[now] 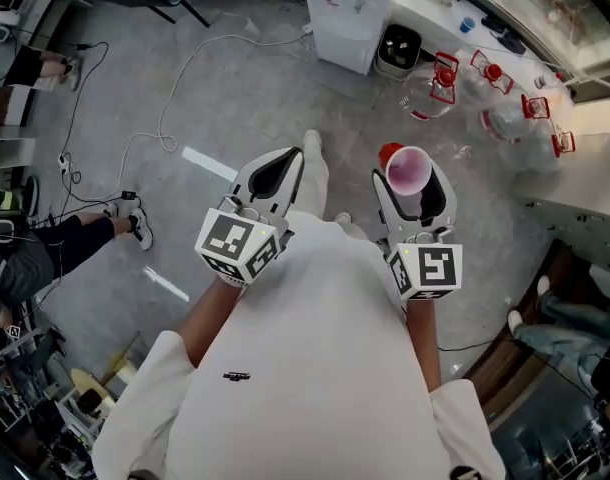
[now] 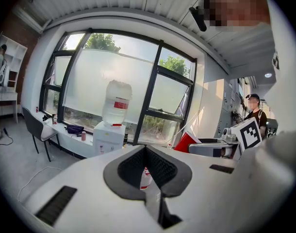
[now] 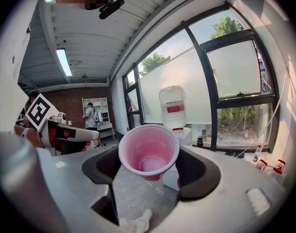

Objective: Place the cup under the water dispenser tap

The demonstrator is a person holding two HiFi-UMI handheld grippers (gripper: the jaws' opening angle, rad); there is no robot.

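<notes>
A red plastic cup (image 1: pixel 408 171), pink inside, stands upright between the pads of my right gripper (image 1: pixel 413 190), which is shut on it. In the right gripper view the cup (image 3: pixel 149 152) fills the centre of the gripper (image 3: pixel 150 168). The white water dispenser (image 1: pixel 350 13) stands ahead by the window, some way off across the floor. Its jug (image 3: pixel 173 106) shows behind the cup, and the dispenser (image 2: pixel 109 137) also shows in the left gripper view. My left gripper (image 1: pixel 290 158) is held beside the right one, its jaws together with nothing in them (image 2: pixel 146 148).
A black bin (image 1: pixel 398 48) sits right of the dispenser. Several empty water jugs with red caps (image 1: pixel 490 93) lie to the right, near a counter (image 1: pixel 585 168). Cables (image 1: pixel 175 88) run across the grey floor. A seated person's legs (image 1: pixel 85 233) are at the left.
</notes>
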